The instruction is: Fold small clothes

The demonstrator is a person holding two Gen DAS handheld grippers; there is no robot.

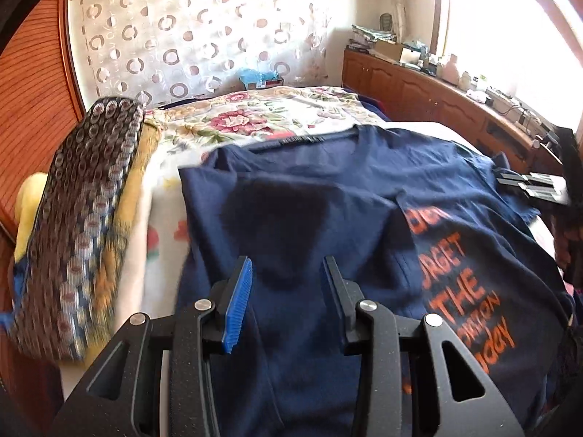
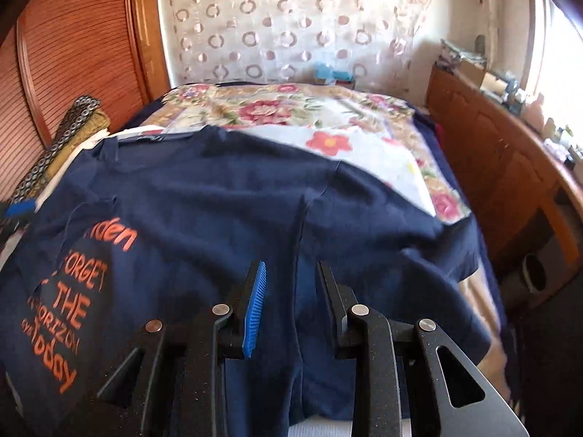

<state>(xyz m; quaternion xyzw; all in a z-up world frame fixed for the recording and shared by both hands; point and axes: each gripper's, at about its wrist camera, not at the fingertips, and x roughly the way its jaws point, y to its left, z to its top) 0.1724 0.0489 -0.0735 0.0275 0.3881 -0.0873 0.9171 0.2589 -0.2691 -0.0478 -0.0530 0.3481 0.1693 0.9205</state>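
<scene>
Navy T-shirt (image 1: 328, 218) with orange lettering (image 1: 462, 284) lies spread across the bed, over a white flowered cloth (image 2: 346, 145) and a floral bedspread (image 1: 255, 116) further back. Its neckline points toward the far curtain (image 1: 204, 36), and one side looks already turned over onto the middle — the printed words are partly covered by a flap of plain navy in both views.

Both tools hover above the near part of the shirt. The left gripper (image 1: 288, 291) has its jaws apart with nothing between them, only cloth showing below the gap. The right gripper (image 2: 291, 295) stands the same way, jaws parted and empty, over a seam or crease that runs down the fabric. From the left view, the right tool's fingertips (image 1: 528, 182) show at the shirt's far edge, blurred.

My guess is that a fold has just been laid and the next pinch has yet to be picked. The trouble from here is the fabric itself: it is soft and rumpled, so a pinch taken too shallow may lift only the top layer and pull the flap open again. A grip taken too deep could catch the white cloth underneath and drag it along. The patterned bundle (image 1: 80, 225) at the left edge of the bed sits close enough to snag a sweeping sleeve — worth watching.
</scene>
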